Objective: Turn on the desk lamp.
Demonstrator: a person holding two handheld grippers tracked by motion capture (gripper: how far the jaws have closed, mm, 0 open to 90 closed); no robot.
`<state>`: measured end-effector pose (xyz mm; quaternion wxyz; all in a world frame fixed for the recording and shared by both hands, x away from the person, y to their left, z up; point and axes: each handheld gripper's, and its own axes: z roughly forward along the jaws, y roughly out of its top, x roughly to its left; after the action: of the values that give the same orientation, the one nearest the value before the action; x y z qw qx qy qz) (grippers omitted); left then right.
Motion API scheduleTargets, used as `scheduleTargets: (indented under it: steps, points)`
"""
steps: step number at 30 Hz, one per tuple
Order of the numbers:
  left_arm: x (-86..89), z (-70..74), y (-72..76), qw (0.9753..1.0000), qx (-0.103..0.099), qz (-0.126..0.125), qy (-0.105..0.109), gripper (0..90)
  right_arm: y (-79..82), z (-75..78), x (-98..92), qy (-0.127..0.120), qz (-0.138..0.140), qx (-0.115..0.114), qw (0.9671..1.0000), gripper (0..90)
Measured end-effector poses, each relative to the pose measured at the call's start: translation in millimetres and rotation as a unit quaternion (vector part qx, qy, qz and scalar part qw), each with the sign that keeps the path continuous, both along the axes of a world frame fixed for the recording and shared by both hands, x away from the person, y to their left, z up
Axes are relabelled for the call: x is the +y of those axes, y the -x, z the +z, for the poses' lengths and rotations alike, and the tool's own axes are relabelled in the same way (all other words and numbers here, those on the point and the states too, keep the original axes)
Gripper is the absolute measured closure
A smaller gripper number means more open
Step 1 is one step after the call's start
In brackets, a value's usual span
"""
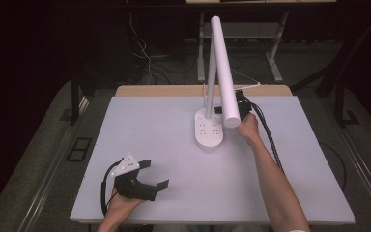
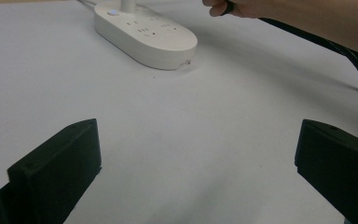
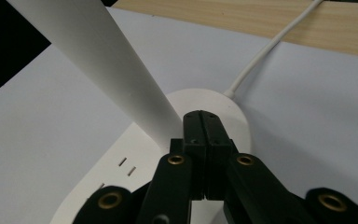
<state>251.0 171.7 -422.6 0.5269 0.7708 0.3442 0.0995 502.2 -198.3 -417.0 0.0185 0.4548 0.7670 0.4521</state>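
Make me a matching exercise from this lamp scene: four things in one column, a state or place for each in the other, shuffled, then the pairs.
Things:
1. left gripper
2. right gripper
3. lamp base
4. white cable

States or places:
A. runs off the table's far edge
B. jaws pressed together over the base
C. jaws wide apart, near the table's front
D. carries socket slots

Pairs: 1-C, 2-B, 3-D, 4-A

No readable text, label, brand or number anywhere. Socket markings on the white oval lamp base (image 2: 145, 33) too small to read.
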Motion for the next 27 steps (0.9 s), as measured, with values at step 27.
scheduleTargets:
  steps: [27]
  points:
    - [-1.1,0.1,1.0,1.0000,-0.001,-0.003,-0.005,0.0,2.1,-14.9,12.4,0.039,-0.001,-0.009,0.9992,90.0]
